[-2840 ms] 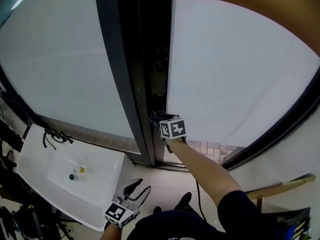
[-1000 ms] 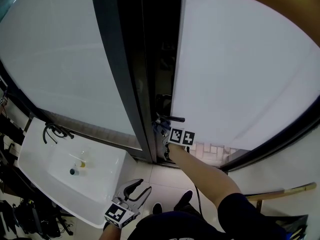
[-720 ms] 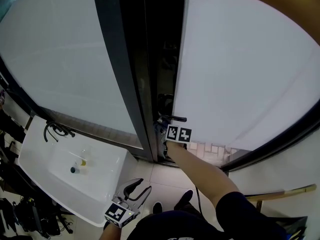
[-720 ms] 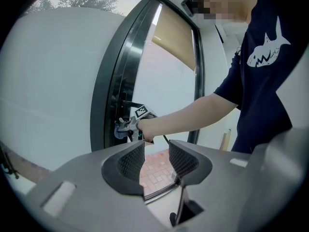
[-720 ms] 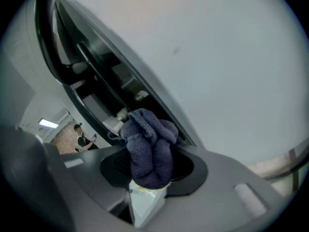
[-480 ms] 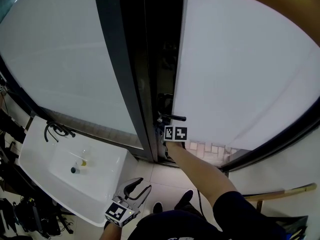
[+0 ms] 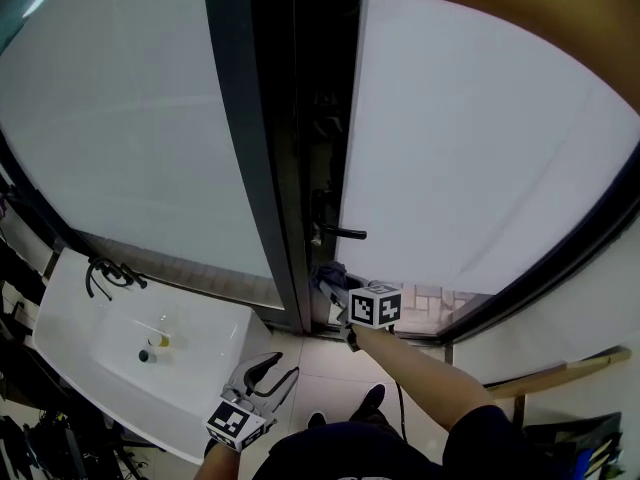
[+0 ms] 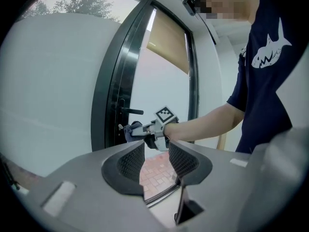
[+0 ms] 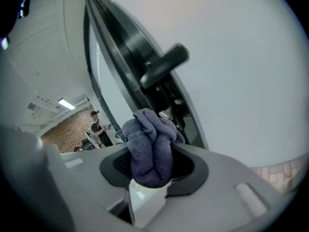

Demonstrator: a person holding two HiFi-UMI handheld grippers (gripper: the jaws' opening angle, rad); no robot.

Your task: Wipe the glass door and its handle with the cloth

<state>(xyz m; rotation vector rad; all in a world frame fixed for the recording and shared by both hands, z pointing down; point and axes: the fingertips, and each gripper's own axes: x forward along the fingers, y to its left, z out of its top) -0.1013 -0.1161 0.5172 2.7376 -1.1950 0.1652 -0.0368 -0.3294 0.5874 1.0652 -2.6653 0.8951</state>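
Observation:
The frosted glass door (image 7: 480, 148) stands ajar beside a black frame (image 7: 240, 148). Its black lever handle (image 7: 342, 233) sticks out at the door's edge, also seen in the left gripper view (image 8: 131, 111) and up close in the right gripper view (image 9: 164, 64). My right gripper (image 7: 335, 286) is shut on a bunched blue-grey cloth (image 7: 326, 274), just below the handle and apart from it. The cloth (image 9: 152, 149) fills the jaws of the right gripper (image 9: 153, 166). My left gripper (image 7: 262, 373) hangs low and open, holding nothing, jaws (image 8: 152, 161) pointed toward the door.
A white sink (image 7: 200, 408) with a black faucet (image 7: 105, 273) and small bottles (image 7: 150, 348) sits at the lower left, close to the left gripper. A wooden pole (image 7: 560, 373) lies at the right. Brick paving (image 7: 430, 298) shows beyond the door. A person (image 9: 96, 127) stands far behind.
My right gripper with the cloth has dropped down and drawn back from the handle toward me. The left gripper has stayed low and open.

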